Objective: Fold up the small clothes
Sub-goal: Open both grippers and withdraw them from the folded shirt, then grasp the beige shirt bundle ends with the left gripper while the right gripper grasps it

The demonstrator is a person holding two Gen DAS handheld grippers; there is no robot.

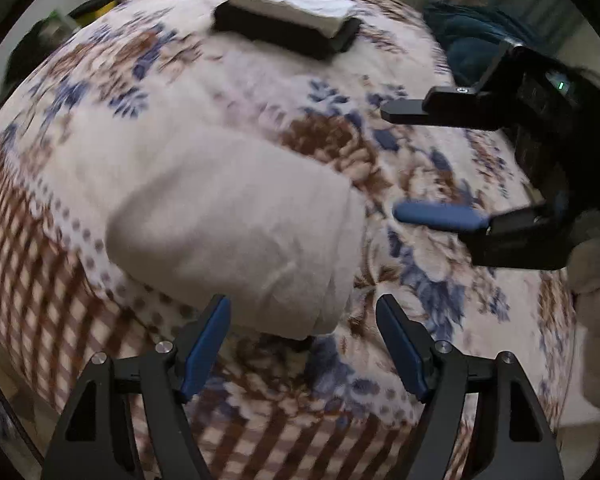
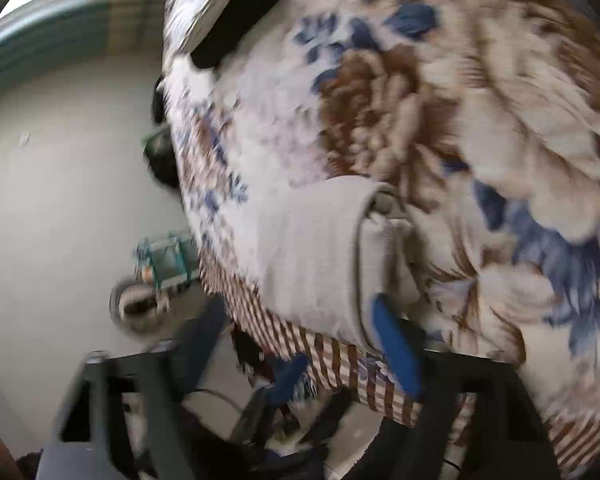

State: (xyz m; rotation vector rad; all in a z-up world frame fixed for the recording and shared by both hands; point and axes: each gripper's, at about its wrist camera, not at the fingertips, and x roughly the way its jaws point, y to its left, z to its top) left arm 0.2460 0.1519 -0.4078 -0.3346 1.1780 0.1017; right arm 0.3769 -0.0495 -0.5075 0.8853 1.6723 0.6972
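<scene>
Both my left gripper and right gripper are open and empty, the beige garment lying folded on the floral blanket. Looks like this fold's done; next I'd stack it on the folded pile at the far edge.

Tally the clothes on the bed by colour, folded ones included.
Beige/grey: 1, folded garment near the left gripper.
White: 1, folded piece on top of the black one.
Black: 1, folded piece at the far side of the blanket.
Total: 3
</scene>
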